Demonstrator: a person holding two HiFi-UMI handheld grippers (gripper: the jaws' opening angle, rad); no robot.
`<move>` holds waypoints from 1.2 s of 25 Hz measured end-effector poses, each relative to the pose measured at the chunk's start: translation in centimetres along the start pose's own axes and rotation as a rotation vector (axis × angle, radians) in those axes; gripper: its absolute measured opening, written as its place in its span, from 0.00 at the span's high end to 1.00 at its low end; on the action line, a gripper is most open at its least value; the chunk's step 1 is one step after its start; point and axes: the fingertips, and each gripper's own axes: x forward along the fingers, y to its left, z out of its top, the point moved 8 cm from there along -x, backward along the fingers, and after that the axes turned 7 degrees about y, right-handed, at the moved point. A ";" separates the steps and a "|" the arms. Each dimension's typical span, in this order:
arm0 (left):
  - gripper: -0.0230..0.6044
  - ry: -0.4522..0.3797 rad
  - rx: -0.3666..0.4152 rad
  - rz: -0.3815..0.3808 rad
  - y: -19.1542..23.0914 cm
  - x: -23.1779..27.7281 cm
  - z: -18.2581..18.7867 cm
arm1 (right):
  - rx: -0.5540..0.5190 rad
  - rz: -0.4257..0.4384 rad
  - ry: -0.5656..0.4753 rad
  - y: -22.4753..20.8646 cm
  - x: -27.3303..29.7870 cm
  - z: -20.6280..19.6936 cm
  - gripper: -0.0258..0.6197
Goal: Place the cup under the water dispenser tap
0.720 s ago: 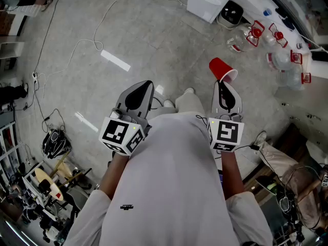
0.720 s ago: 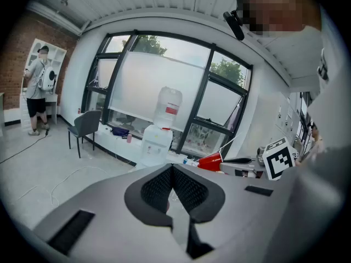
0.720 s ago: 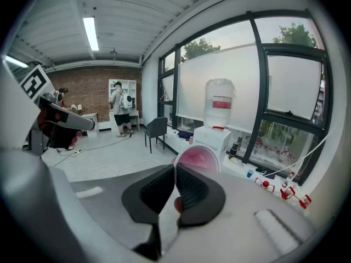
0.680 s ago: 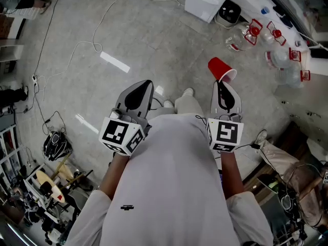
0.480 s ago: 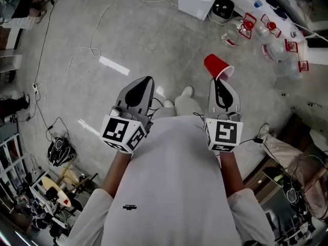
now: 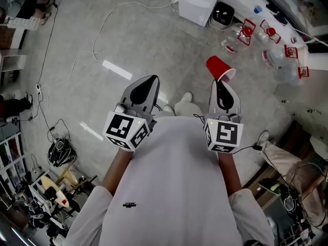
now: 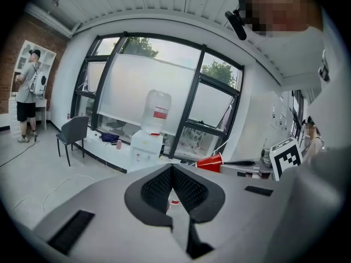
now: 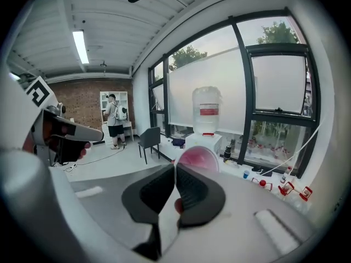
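Sideways, tapered red cup (image 6: 220, 68), ribbed black pads (image 8: 190, 188)

Ahead of the left gripper (image 7: 172, 169) are large dark-framed windows (image 7: 159, 75); left of it a grey chair (image 7: 73, 136), brick wall (image 7: 12, 59), pale floor (image 7: 33, 169).

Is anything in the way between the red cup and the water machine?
Nothing I can see. The right claw holds the red cup, and only bare floor lies between it and the water dispenser. The bottles sit off to one side.
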 end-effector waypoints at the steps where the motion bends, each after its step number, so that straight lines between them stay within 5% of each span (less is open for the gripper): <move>1: 0.96 0.005 0.006 0.003 -0.1 0.1 0.1 | 0.004 0.001 -0.008 -0.2 0.2 0.1 0.93; 18: 0.96 0.006 0.080 -0.032 -3.3 7.5 4.2 | 0.058 -0.036 -0.066 -8.4 1.9 1.4 0.93; 30: 0.96 0.013 0.078 -0.076 2.0 13.5 8.8 | 0.049 -0.040 -0.060 -8.4 8.9 5.8 0.93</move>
